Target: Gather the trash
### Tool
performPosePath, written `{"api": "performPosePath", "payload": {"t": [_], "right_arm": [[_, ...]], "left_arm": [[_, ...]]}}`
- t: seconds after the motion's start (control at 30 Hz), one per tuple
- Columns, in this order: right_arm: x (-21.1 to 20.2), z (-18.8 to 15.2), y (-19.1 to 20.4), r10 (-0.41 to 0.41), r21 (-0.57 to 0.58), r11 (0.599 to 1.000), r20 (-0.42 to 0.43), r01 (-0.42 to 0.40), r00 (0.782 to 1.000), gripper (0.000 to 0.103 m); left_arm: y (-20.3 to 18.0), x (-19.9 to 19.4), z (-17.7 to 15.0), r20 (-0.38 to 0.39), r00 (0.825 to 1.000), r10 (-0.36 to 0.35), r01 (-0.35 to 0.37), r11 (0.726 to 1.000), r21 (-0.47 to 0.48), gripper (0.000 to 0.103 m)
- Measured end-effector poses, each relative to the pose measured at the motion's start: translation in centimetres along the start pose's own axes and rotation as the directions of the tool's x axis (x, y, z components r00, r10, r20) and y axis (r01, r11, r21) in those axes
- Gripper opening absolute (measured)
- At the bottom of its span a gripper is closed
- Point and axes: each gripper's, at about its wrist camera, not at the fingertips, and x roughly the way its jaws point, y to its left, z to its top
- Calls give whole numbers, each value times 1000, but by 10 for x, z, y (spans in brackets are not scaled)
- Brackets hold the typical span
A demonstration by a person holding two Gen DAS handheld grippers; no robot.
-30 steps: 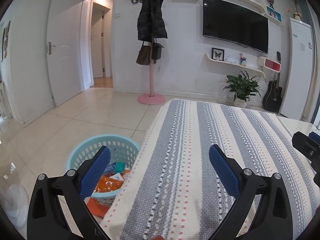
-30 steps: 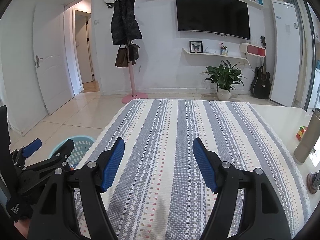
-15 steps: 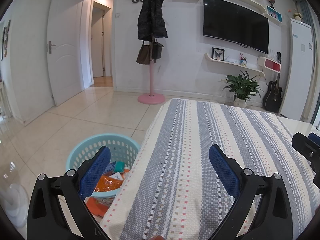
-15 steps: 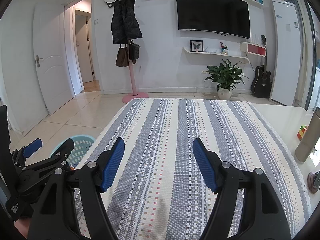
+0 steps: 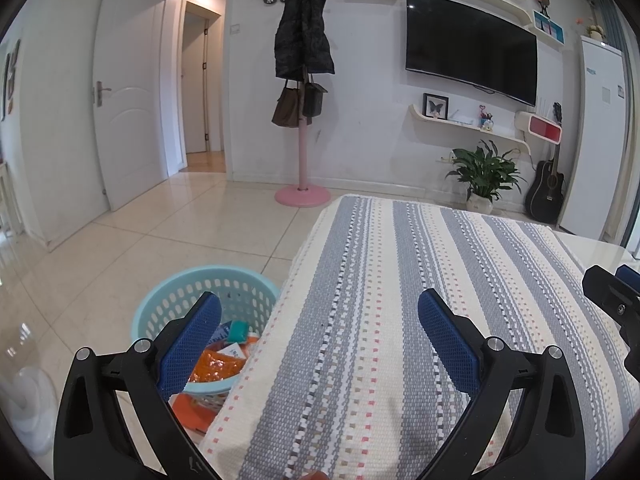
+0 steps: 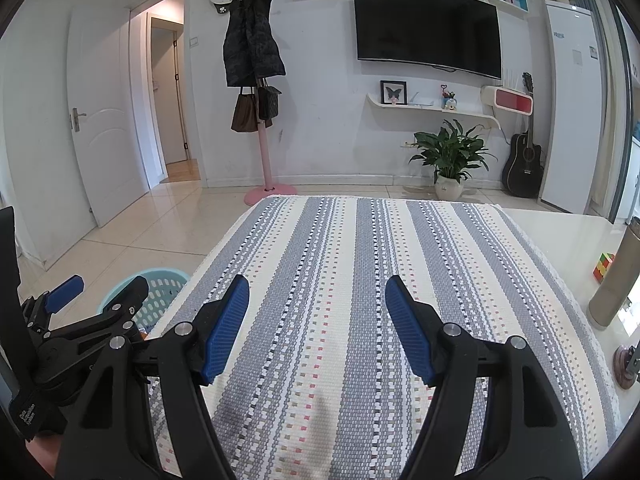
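Observation:
A light blue plastic basket (image 5: 180, 292) stands on the floor just left of the table; inside lie an orange wrapper (image 5: 216, 368), a teal piece and other packets. My left gripper (image 5: 320, 320) hovers open over the table's left edge, its left finger in front of the basket, nothing between the blue pads. My right gripper (image 6: 318, 304) is open and empty above the striped tablecloth (image 6: 360, 280). In the right wrist view the left gripper (image 6: 100, 292) shows at the lower left, with the basket (image 6: 160, 300) behind it. No loose trash lies on the cloth.
A metal bottle (image 6: 616, 280), a colour cube (image 6: 603, 266) and a small round brown object (image 6: 624, 364) stand on the bare table at the right. On the tiled floor are a pink coat stand (image 5: 303, 196), a potted plant (image 5: 482, 176) and a guitar (image 5: 546, 192).

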Motion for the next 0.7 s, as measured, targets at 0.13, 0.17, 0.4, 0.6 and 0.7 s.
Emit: {"api": "performPosePath", "payload": {"t": [0.13, 0.17, 0.4, 0.6, 0.7], "right_arm": [[0, 0, 1, -1, -1, 1000, 1, 1, 1000, 67], [0, 0, 0, -1, -1, 1000, 1, 1, 1000, 67], [2, 1, 0, 7, 5, 1000, -7, -7, 1000, 67], [3, 1, -3, 8, 13, 1000, -13, -7, 1000, 67], [1, 1, -2, 6, 5, 1000, -7, -6, 1000, 67]], "left_arm": [[1, 0, 0, 0, 1000, 0, 0, 1000, 1, 96], [0, 0, 0, 0, 1000, -1, 1, 1000, 1, 96], [-1, -1, 0, -5, 1000, -4, 4, 1000, -2, 96], [-1, -1, 0, -16, 1000, -2, 2, 1000, -18, 96], [-1, -2, 1, -17, 1000, -2, 2, 1000, -17, 96]]}}
